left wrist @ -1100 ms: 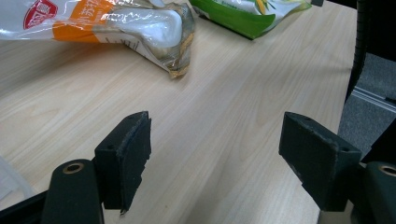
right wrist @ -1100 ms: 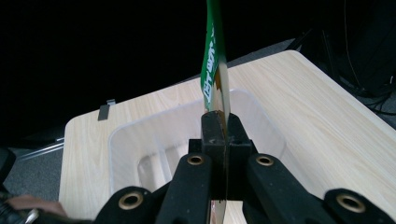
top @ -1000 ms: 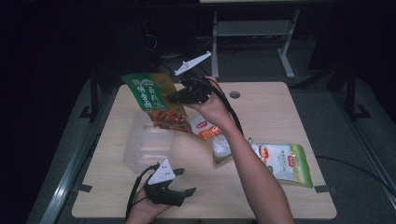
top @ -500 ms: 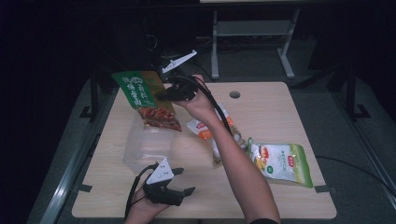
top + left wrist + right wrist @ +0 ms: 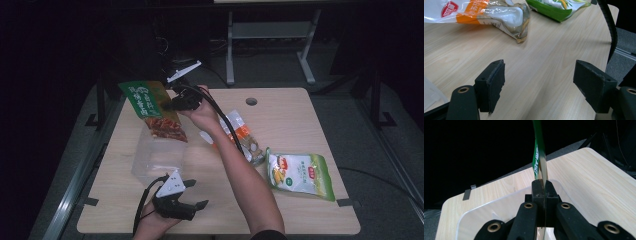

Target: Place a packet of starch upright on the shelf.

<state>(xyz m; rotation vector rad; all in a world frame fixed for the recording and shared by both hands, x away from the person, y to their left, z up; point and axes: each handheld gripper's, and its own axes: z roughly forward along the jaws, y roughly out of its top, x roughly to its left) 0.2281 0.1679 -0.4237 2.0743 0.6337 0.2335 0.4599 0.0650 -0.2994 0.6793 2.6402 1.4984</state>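
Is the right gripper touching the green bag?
Touching. In the right gripper view, the right gripper has its jaws closed on the edge of the green bag, with no gap visible between them.

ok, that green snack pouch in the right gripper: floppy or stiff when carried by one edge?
Probably semi-floppy: the green snack pouch hangs tilted from the right gripper, yet keeps a fairly flat face over the clear plastic bin. Likely light, since a thin edge pinch carries it. The glossy film may slip if swung.

Glossy plastic snack pouch (image 5: 151,111), clear plastic box (image 5: 157,156), matt pale table (image 5: 300,115) — probably wood-grain laminate.
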